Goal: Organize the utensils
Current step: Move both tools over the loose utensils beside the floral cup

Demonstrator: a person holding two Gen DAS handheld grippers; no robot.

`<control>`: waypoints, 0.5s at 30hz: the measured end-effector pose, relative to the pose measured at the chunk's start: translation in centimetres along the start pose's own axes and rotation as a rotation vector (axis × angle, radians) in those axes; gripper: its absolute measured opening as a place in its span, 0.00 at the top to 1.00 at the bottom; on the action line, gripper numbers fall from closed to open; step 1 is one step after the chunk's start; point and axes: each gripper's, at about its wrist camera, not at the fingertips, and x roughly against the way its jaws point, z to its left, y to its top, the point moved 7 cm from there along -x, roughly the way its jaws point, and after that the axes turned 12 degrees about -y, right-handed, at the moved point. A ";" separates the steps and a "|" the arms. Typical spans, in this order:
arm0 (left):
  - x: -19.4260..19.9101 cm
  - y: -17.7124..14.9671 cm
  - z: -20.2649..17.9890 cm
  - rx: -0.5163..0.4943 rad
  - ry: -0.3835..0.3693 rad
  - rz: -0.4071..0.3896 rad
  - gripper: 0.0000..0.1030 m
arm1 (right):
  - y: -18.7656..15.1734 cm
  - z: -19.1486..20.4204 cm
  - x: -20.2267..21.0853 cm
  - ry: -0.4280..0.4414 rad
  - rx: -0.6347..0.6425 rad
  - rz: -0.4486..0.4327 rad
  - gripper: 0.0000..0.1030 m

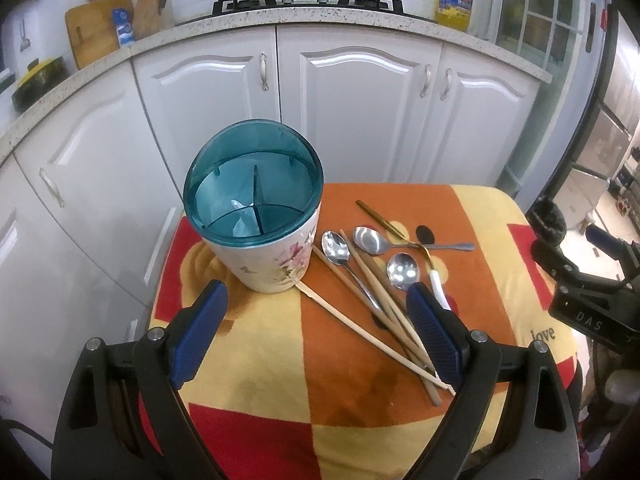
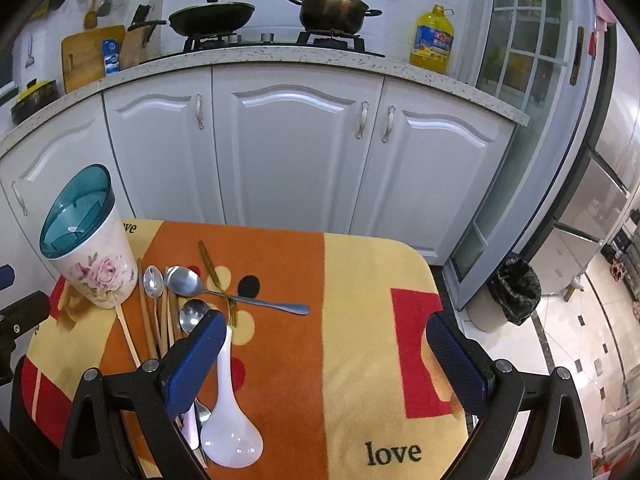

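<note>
On the worktop [image 2: 360,280], under a blanket of orange, yellow and red patches, stands the holder [image 1: 256,220], a white floral cup with a teal divided top, upright at about ten o'clock in the right wrist view [image 2: 90,248] and dead centre in the left. Its compartments show no utensils that can be made out.

The utensils lie loose on the blanket at about four o'clock from the holder in the left view. The white ladle [image 2: 230,428] is the biggest of them, its bowl toward six o'clock and its handle running up toward twelve, touching the inner pad of the right hand-held gripper. The chopsticks [image 1: 384,312] fan out from the holder's foot toward five o'clock, crossing one another. One long steel spoon [image 2: 224,292] lies crosswise, bowl at nine o'clock, handle at three. Two shorter spoons [image 1: 338,248] [image 1: 402,270] rest among the chopsticks. A gold-handled piece [image 1: 382,218] lies slantwise behind them.

The left hand-held gripper [image 1: 316,344] hangs released, fingers wide apart, above the blanket with the chopstick ends just by its right pad. The right hand-held gripper [image 2: 328,364] is likewise spread wide and grasps nothing, with bare blanket between its fingers.
</note>
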 end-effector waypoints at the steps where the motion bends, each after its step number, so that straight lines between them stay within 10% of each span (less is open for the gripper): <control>1: 0.0 0.0 0.0 0.000 0.000 -0.001 0.11 | 0.0 0.0 0.0 0.000 0.001 0.000 0.03; 15: 0.2 -0.2 0.0 0.006 -0.006 -0.004 0.11 | 0.1 0.3 0.4 -0.002 0.019 -0.010 0.03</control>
